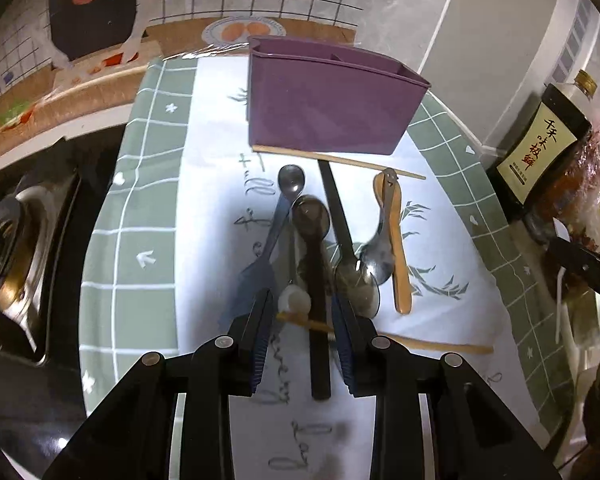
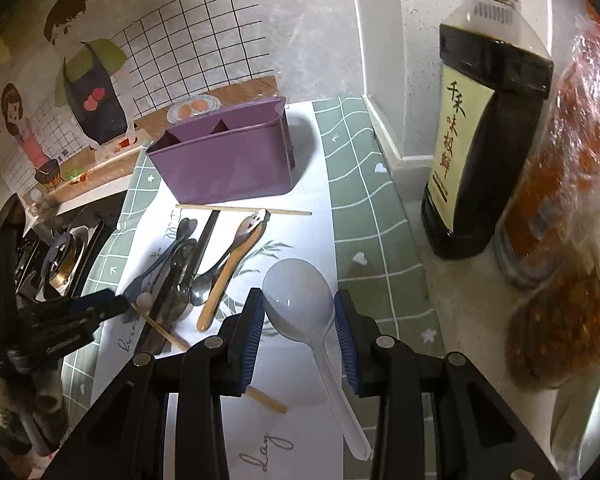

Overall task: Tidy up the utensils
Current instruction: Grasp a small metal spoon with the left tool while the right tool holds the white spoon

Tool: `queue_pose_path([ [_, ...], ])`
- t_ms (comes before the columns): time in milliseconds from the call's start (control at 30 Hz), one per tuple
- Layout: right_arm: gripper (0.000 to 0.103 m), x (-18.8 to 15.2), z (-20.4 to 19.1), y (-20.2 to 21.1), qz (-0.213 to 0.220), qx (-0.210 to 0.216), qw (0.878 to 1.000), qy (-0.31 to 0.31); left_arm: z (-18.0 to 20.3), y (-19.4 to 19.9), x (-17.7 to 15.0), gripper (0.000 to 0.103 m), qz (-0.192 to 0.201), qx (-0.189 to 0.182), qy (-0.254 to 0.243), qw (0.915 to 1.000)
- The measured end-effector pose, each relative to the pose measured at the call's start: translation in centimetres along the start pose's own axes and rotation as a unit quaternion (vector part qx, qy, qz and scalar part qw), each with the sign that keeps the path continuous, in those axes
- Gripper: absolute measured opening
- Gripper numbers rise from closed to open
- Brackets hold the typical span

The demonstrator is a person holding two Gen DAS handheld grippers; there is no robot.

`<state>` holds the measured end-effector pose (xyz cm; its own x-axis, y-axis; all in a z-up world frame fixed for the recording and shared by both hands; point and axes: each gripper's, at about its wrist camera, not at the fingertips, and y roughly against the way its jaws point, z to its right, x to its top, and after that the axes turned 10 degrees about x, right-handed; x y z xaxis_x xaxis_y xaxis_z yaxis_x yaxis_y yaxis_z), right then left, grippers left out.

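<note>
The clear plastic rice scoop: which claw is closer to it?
Right. The right claw has the rice scoop between its fingers. The left claw is off to the side, over the pile of spoons.

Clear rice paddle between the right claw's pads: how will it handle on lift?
The clear rice paddle looks like thin plastic, so probably light and fairly stiff. Its glossy surface may slip against the pads. The right claw flanks the wide bowl while the long handle trails toward the camera, so it may pivot or droop handle-down.
</note>
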<state>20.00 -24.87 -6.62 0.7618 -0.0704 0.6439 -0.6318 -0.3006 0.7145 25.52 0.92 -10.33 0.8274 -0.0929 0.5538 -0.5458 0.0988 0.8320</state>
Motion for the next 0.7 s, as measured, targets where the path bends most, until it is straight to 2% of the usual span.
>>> queue_pose_path([
  [167, 0.033, -0.3, -0.9, 0.0, -0.006, -0.005, 1.0, 0.008, 1.0, -1.8, -0.4, 0.031, -0.002, 0.019, -0.03, 0.9994],
  [267, 0.033, -0.3, -1.4, 0.1, -0.008, -0.008, 1.0, 0.015, 0.7, -3.0, -1.1, 0.031, -0.018, 0.025, -0.026, 0.9992],
  [333, 0.033, -0.3, -1.6, 0.1, -0.008, -0.009, 1.0, 0.019, 0.2, -3.2, -1.4, 0.031, -0.013, 0.016, -0.017, 0.9996],
  [367, 0.033, -0.3, -1.7, 0.0, -0.01, -0.009, 1.0, 0.02, 0.1, -3.3, -1.4, 0.03, -0.012, 0.017, -0.016, 0.9996],
  [400, 0.033, -0.3, -1.8, -0.1, -0.011, -0.01, 1.0, 0.021, 0.1, -3.2, -1.4, 0.022, -0.009, 0.017, -0.016, 0.9997],
  [433, 0.033, -0.2, -1.9, -0.2, -0.011, -0.01, 1.0, 0.022, 0.0, -3.0, -1.3, 0.022, -0.006, 0.02, -0.016, 0.9997],
  [600, 0.033, 0.1, -2.7, 0.0, -0.004, -0.004, 0.999, 0.033, -0.7, 0.1, -0.8, 0.022, 0.033, 0.022, -0.006, 0.9992],
  [700, 0.033, 0.4, -2.9, 0.2, 0.002, 0.001, 1.0, 0.03, -1.1, 3.5, -0.1, 0.022, 0.076, 0.019, -0.007, 0.9969],
])
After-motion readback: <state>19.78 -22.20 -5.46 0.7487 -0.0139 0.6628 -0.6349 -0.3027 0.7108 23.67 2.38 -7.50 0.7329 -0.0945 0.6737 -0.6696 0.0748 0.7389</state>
